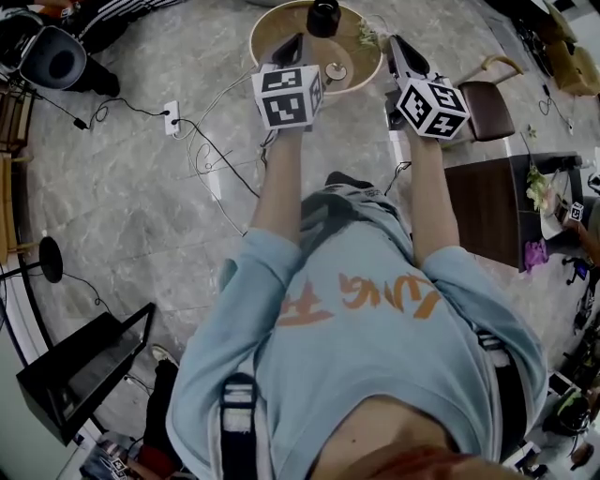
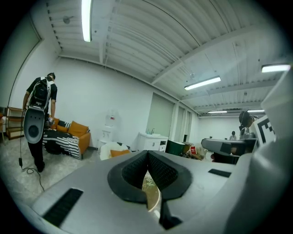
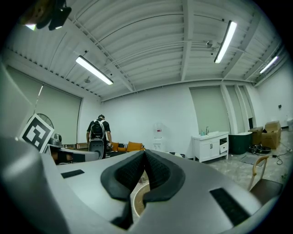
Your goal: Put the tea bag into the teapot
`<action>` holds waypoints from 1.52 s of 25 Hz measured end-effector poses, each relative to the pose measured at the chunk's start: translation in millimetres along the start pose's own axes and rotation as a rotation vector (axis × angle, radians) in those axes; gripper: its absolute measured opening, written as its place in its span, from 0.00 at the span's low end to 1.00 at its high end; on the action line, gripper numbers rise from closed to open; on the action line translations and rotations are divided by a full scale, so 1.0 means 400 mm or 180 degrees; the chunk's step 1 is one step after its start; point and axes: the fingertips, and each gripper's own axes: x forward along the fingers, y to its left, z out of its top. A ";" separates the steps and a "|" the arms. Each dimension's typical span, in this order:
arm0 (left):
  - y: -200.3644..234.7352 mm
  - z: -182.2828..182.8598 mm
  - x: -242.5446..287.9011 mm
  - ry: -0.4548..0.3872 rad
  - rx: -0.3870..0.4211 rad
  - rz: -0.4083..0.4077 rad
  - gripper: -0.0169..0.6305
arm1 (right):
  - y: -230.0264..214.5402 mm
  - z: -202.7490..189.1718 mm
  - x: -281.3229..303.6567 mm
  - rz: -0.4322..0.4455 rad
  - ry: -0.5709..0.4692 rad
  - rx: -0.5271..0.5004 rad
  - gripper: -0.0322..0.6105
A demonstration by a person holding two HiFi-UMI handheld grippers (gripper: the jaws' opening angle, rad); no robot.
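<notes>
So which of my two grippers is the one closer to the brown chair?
The right gripper: in the head view the brown chair stands just beside it, while the left gripper is further off on the other side.

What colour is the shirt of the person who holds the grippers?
Light blue shirt with orange print; the head view shows it best.

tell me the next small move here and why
Probably tilt the right gripper down toward the round tray and open its jaws: it and the left gripper are both shut on nothing and pointing level, and the black teapot stands at the tray's far edge.
</notes>
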 end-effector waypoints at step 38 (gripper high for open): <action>0.185 -0.179 1.031 0.0999 -0.0540 0.0364 0.07 | -0.610 -0.332 0.913 0.0523 0.1036 0.0232 0.07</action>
